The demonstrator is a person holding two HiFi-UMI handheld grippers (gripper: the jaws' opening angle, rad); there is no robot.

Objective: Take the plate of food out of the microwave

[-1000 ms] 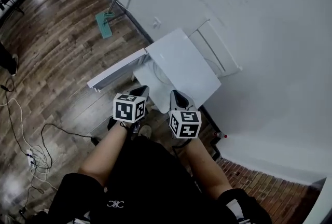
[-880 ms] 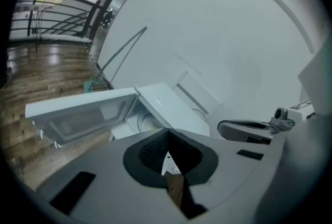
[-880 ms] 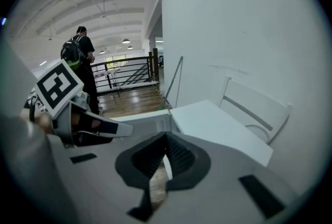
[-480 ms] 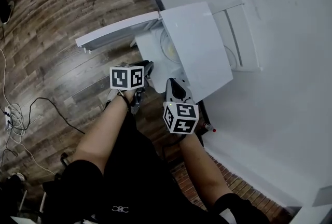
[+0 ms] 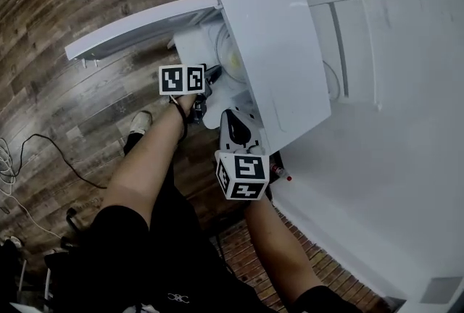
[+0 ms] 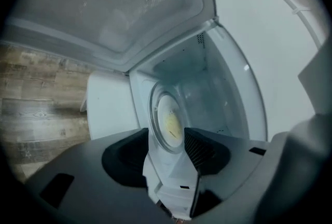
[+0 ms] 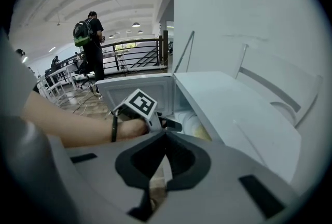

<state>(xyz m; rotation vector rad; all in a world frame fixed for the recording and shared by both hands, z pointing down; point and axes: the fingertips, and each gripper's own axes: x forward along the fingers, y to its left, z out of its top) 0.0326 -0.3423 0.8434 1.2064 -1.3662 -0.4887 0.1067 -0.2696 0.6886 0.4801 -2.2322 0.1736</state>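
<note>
White door [image 5: 138,32] of the microwave [image 5: 279,65] swung wide at left. At the opening, left gripper [image 6: 167,135] with jaws spreading apart, pressing on nothing, plate of food [image 6: 166,120] just beyond, inside the cavity. Farther right, right gripper [image 7: 165,141] pressed together, empty.

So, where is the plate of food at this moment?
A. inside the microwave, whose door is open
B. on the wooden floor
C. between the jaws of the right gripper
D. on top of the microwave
A: the left gripper view shows the plate of food lying inside the microwave, with its door swung open.
</note>
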